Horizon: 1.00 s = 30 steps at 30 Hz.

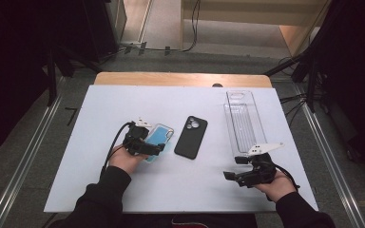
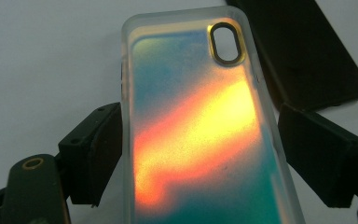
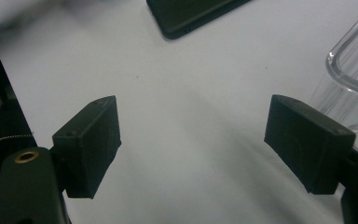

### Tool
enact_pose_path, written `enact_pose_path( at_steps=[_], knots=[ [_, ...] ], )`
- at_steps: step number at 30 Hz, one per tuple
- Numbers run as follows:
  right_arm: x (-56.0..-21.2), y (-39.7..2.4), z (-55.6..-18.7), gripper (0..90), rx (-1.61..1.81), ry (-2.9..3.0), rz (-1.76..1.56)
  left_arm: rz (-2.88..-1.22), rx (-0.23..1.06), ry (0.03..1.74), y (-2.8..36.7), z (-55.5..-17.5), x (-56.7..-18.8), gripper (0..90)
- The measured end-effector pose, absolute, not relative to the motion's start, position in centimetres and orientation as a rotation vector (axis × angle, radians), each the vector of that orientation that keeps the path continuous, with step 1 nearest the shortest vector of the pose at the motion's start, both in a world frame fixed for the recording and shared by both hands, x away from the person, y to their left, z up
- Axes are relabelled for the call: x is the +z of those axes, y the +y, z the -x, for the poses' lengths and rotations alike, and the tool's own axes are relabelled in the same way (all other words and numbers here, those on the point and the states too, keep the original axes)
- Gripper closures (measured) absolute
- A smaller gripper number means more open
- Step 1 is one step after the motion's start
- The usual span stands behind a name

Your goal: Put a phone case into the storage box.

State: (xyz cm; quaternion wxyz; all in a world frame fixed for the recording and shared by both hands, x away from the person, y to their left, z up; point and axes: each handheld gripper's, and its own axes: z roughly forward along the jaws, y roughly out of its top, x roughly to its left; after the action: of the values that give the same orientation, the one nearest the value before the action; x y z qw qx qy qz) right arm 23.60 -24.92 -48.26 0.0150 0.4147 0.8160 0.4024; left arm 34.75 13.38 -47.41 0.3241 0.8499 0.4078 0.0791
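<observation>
My left hand-held gripper (image 1: 148, 146) sits over the near end of the see-through phone case with the shiny blue and orange back (image 2: 200, 126). The case lies flat on the white worktop (image 1: 123, 104), left of the middle. Seen from the left gripper view, the case runs away from me between the two black jaws. The left jaw is touching the left edge of the case, or is just beside it. The right jaw stands close to the right edge, and I think a thin gap is left there. So the jaws are apart with the case between them, and I judge they are not squeezing it yet.

To do this step well, I should keep the jaws even on both long edges and close them slowly. The case is thin and bendy, so a hard squeeze could bow it or make it pop out. I should hold it by the sides, not the back, and lift it level.

The black phone (image 1: 191, 137) lies face down just right of the case, near but not touching it. I must not bump it.

My right hand-held gripper (image 1: 235, 167) waits at the near right of the worktop. Its jaws are wide apart with nothing between them. The long clear plastic tray (image 1: 243, 122) lies just beyond it.
</observation>
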Motion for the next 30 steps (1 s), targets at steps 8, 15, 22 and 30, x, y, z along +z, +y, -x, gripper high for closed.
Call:
enact_pose_path(
  at_steps=[8,15,22,30],
  knots=[
    [-48.2,-24.9,-23.6,16.4,1.256,2.538,-1.288,-2.185,0.14,1.018,13.8,-34.2,-45.9,16.4],
    [-48.2,-24.8,-23.6,16.4,1.259,2.536,-1.284,-2.175,0.077,0.945,13.4,-33.1,-45.1,16.4],
    [-48.1,-24.7,-23.6,16.4,1.256,2.543,-1.277,-2.184,0.037,0.878,12.3,-32.0,-44.9,16.4],
    [-47.8,-24.4,-23.5,16.4,1.266,2.535,-1.268,-2.155,0.006,0.828,11.2,-30.9,-44.8,16.4]
  ],
)
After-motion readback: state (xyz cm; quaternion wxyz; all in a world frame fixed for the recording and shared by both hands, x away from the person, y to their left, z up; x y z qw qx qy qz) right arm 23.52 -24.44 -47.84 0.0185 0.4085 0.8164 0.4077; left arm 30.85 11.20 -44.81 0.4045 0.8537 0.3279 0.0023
